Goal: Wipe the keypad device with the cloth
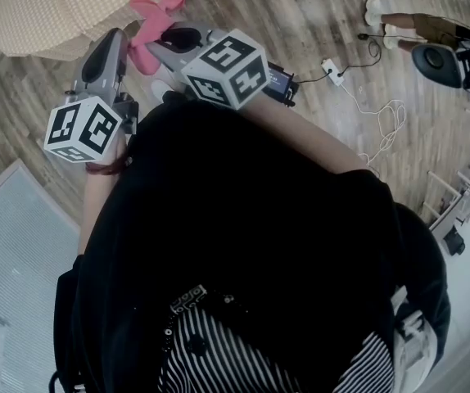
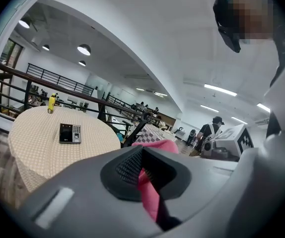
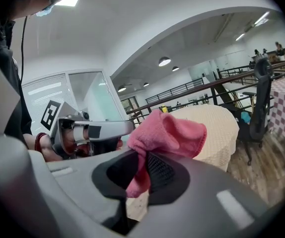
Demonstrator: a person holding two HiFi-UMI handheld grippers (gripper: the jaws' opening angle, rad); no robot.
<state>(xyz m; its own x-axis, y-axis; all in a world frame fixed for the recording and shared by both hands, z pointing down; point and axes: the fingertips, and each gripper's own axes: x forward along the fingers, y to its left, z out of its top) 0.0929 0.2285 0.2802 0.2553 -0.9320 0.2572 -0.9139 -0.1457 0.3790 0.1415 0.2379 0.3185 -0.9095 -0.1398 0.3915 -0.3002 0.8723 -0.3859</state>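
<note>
While both sets of jaws are clamped on the soft, nubbly pink cloth [image 3: 167, 133], left gripper [image 2: 145, 175] and right gripper [image 3: 141, 167] hang well apart from the keypad device [image 2: 70, 133]. Wiping looks unstarted to me. That flat dark slab lies left of centre in the left gripper view, on a round table [image 2: 33, 157] draped in beige waffle weave.

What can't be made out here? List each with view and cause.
Keypad device: keys too small, left gripper view; outside head view, whose edge cuts the table.
Yellow object: too small to identify, left gripper view.
Pink cloth: far end hidden between jaws, both gripper views.
</note>
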